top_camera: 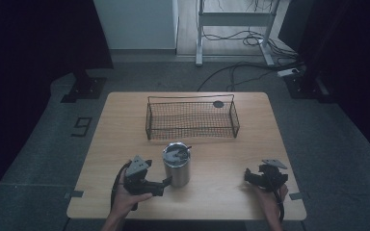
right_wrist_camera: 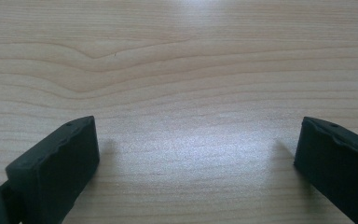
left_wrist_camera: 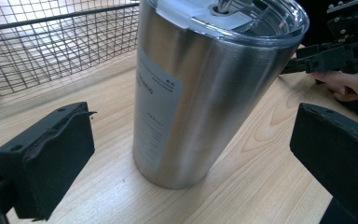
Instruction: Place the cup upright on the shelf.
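A stainless steel tumbler point(top_camera: 177, 167) with a clear lid stands upright near the table's front middle. My left gripper point(top_camera: 167, 182) sits just left of it, open. In the left gripper view the tumbler point(left_wrist_camera: 200, 93) stands between the two black pads point(left_wrist_camera: 51, 158), which are spread wide and do not touch it. My right gripper point(top_camera: 248, 176) rests low over the table at the front right, well away from the tumbler. It is open, and the right gripper view has only bare wood between the jaws of this gripper point(right_wrist_camera: 196, 140).
A dark wire basket point(top_camera: 190, 98) stands at the back middle of the wooden table point(top_camera: 120, 139), with a small dark round spot point(top_camera: 218, 104) at its far right corner. The basket's mesh point(left_wrist_camera: 51, 46) lies behind the tumbler. Cables and desk legs lie on the floor beyond.
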Demonstrator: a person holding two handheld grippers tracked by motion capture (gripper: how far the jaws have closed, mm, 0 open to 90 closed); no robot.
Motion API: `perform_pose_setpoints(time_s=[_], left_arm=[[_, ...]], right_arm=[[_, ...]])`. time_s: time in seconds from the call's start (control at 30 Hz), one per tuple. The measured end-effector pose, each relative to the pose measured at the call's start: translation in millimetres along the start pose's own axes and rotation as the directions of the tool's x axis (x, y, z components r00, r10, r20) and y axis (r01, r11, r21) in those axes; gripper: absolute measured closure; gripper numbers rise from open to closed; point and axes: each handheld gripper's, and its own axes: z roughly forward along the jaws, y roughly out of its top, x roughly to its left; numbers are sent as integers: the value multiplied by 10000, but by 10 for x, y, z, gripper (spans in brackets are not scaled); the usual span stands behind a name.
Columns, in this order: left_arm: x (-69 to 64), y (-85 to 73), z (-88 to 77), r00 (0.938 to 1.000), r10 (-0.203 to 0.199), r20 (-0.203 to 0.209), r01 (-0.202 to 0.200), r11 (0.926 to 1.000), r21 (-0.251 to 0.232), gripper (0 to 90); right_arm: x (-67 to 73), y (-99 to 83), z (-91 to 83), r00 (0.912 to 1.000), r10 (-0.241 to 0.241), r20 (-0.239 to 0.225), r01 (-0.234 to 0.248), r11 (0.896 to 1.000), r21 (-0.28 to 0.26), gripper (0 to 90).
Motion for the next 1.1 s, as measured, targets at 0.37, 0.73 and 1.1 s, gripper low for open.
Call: perform_pose_setpoints(time_s=[0.37, 0.73, 1.1], left_arm=[[-78, 20, 139, 9999, -13, 106, 14, 10000, -2, 0], [-133, 96, 220, 9991, 308, -299, -309, 9995, -26, 0], [-226, 153, 540, 9951, 258, -957, -260, 9997, -6, 0]], right_arm=[[0, -3, -3, 10000, 33, 12, -33, 10000, -9, 0], [-1, -5, -4, 10000, 45, 17, -44, 10000, -19, 0], [-3, -2, -4, 10000, 30, 0, -30, 10000, 0, 0]])
